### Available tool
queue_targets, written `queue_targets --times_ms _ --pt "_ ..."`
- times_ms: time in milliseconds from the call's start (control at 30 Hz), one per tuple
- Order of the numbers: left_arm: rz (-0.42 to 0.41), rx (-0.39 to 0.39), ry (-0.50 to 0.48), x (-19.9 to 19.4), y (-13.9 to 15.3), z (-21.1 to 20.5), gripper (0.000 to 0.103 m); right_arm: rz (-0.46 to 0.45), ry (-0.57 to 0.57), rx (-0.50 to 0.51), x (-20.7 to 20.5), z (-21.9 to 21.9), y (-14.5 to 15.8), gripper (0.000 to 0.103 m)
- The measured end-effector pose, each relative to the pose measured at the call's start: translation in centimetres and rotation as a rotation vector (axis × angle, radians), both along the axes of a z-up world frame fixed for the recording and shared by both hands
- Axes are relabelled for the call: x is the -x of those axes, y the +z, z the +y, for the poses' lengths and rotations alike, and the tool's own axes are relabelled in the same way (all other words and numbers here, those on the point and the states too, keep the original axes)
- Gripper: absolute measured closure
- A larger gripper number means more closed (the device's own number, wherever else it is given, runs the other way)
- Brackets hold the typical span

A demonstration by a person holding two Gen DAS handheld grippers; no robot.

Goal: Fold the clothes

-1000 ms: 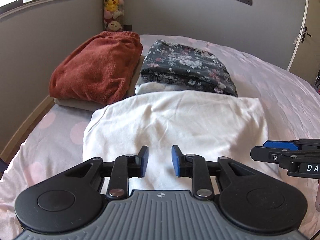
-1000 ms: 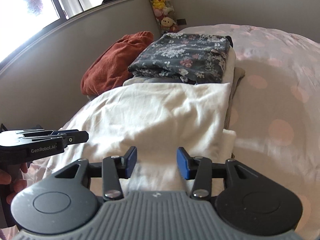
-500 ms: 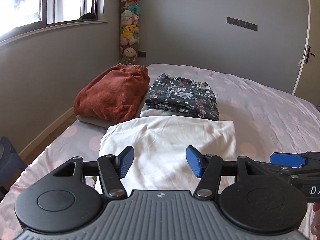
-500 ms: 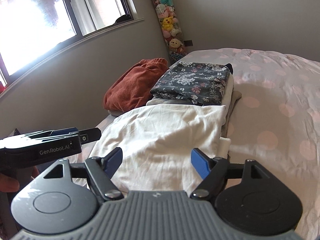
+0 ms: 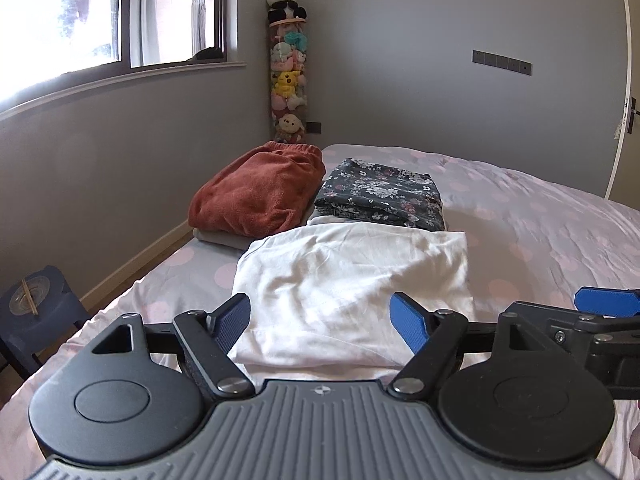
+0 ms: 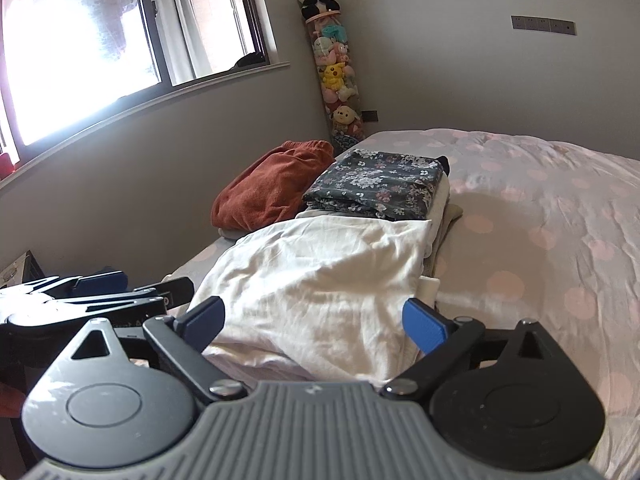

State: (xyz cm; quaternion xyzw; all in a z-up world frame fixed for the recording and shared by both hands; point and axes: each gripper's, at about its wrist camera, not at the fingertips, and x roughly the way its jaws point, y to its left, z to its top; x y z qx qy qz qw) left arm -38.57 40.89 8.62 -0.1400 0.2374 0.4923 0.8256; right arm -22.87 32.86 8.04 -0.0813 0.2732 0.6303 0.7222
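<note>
Clothes: white garment (image 5: pixel 352 276) is lying folded; left gripper (image 5: pixel 322 320) and right gripper (image 6: pixel 314 320) are gaping wide, holding nothing, risking snagging its puffy top layer.

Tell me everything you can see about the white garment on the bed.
The white garment looks like thin, soft cotton, folded into a rough rectangle with wrinkles and several layers showing at its near edge. It lies flat on the bed, nearest the camera. Its far edge meets the pile under the floral garment. Neither open gripper, left or right, holds it.
</note>
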Motion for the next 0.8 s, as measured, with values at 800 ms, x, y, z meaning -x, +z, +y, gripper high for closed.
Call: queue_targets --times_ms 800 --pt "0.010 0.039 0.087 2.1 -4.5 -1.2 0.026 -0.009 -0.117 -0.026 1.9 -0.6 -3.1 0.006"
